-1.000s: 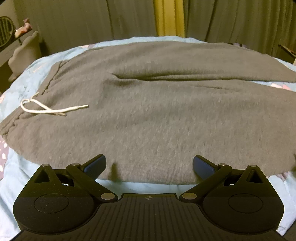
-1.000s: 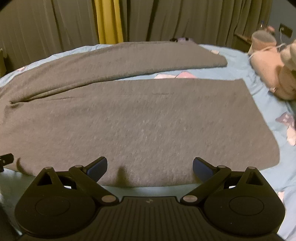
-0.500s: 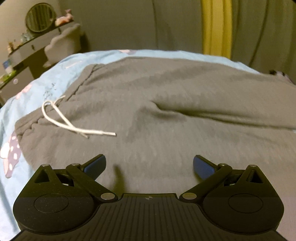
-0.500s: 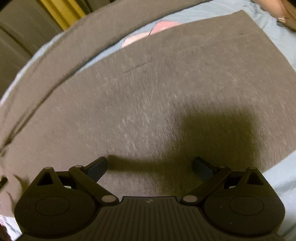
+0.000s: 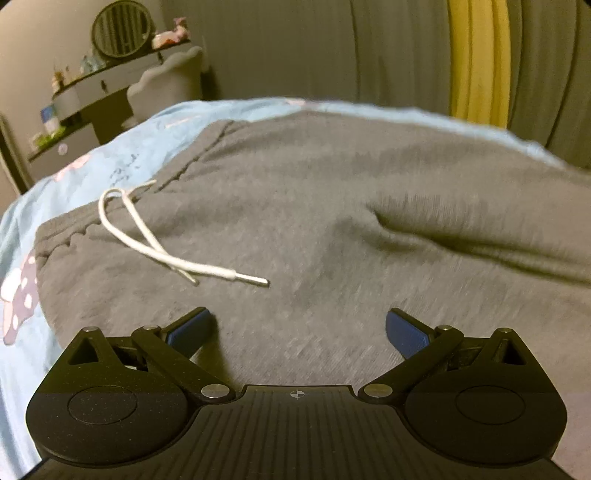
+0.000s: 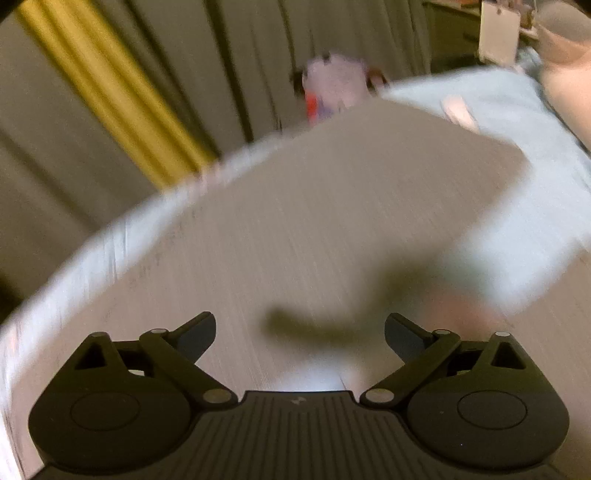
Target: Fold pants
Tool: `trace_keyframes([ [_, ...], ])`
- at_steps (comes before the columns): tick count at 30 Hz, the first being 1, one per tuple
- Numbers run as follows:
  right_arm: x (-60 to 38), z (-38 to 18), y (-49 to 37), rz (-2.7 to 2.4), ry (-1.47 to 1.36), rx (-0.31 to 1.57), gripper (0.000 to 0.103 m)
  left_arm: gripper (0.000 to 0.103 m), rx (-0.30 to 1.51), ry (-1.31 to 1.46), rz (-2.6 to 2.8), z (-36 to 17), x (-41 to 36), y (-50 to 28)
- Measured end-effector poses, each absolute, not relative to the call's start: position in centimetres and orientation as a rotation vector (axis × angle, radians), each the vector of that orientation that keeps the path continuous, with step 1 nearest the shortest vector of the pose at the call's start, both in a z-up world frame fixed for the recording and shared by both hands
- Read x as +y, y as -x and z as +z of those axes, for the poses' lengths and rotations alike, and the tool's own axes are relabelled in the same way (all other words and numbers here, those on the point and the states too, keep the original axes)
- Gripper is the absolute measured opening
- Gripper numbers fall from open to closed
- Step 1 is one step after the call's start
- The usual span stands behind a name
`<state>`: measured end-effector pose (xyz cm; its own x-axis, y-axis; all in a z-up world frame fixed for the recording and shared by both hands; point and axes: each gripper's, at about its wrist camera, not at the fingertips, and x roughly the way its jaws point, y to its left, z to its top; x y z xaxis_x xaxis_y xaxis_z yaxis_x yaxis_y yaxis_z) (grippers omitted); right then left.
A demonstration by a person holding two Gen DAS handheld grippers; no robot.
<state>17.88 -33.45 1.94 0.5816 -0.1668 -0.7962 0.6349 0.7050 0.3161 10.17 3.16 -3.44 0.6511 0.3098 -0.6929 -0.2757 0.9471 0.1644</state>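
- Presently, my left gripper (image 5: 297, 326) hovers over the grey pants (image 5: 332, 229), jaws spread wide apart, nothing between them.
- Pants lie flat on the bed (image 5: 110, 147), which wears a light blue sheet; waistband end sits to the left in the left wrist view.
- White drawstring (image 5: 155, 243) loops out of the waistband and trails across the grey cloth, its tip ending a little beyond my left finger.
- A long crease (image 5: 461, 243) runs off to the right across the fabric, where one leg meets the other.
- Far left, beyond the bed: a dressing table (image 5: 92, 92) with a round mirror (image 5: 122, 31) and small clutter on it, details too small to read.
- Grey curtains (image 5: 314, 48) with a yellow strip (image 5: 476, 59) hang along the far side.
- My right gripper (image 6: 299, 332) also has its jaws well apart and empty.
- Right wrist view is badly blurred; pant leg (image 6: 314, 221) fills the middle, with the blue sheet showing at far right and along the left edge.
- A dark shadow falls on the cloth just ahead of my right jaws.
- Something pinkish-white (image 6: 334, 86) sits at the far edge of the bed; cannot tell what.
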Motion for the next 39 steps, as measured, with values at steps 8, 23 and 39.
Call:
trace_keyframes([
  [8, -37.4, -1.4, -28.6, -0.622, -0.842, 0.783, 0.06, 0.103, 0.687, -0.031, 0.401, -4.9, 2.5, -9.8],
  [23, -39.3, -2.2, -30.7, -0.697, -0.699, 0.828, 0.006, 0.103, 0.643, -0.049, 0.424, -5.4, 1.9, -9.6],
  [39, -33.2, -2.8, 0.7, -0.678, -0.931, 0.591, 0.004, 0.103, 0.667, 0.028, 0.376, -4.8, 3.4, -9.7],
])
